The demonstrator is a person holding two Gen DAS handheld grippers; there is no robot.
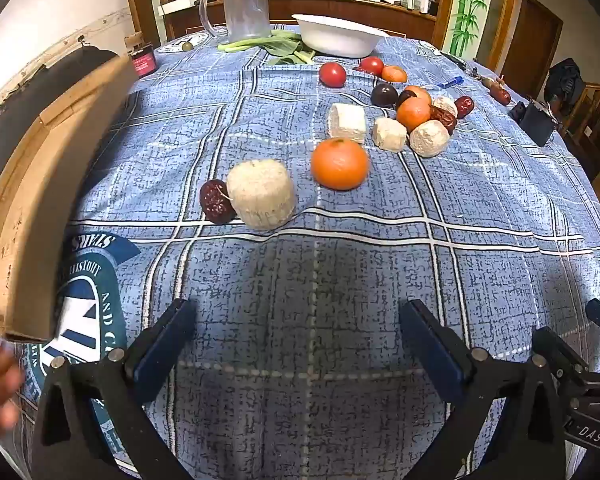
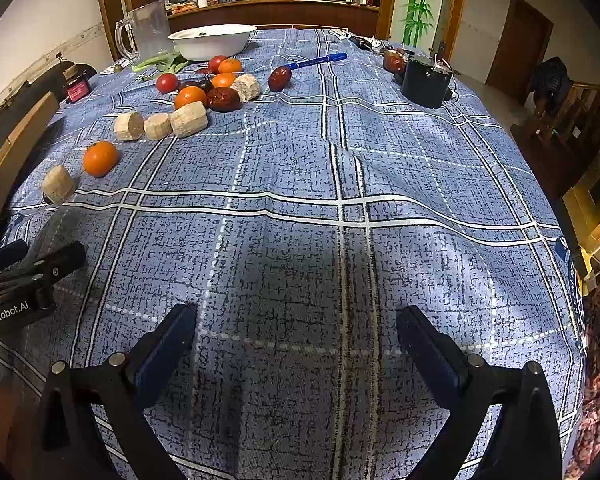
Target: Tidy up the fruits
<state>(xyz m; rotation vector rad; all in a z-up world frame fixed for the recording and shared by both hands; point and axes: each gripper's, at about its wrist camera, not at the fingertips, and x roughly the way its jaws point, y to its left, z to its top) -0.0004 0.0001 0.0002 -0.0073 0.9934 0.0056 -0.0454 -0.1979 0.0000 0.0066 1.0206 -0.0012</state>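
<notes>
Fruits lie scattered on a blue checked tablecloth. In the left wrist view an orange, a pale fibrous chunk and a dark red jujube lie nearest. Farther off is a cluster of oranges, tomatoes, jujubes and pale chunks. A white bowl stands at the far end. My left gripper is open and empty, short of the fruit. My right gripper is open and empty over bare cloth; the fruits lie far to its left.
A wooden chair back stands close at the left. A clear plastic jug and green leafy stalks sit near the bowl. A black box and a blue pen lie at the far right. The left gripper shows in the right wrist view.
</notes>
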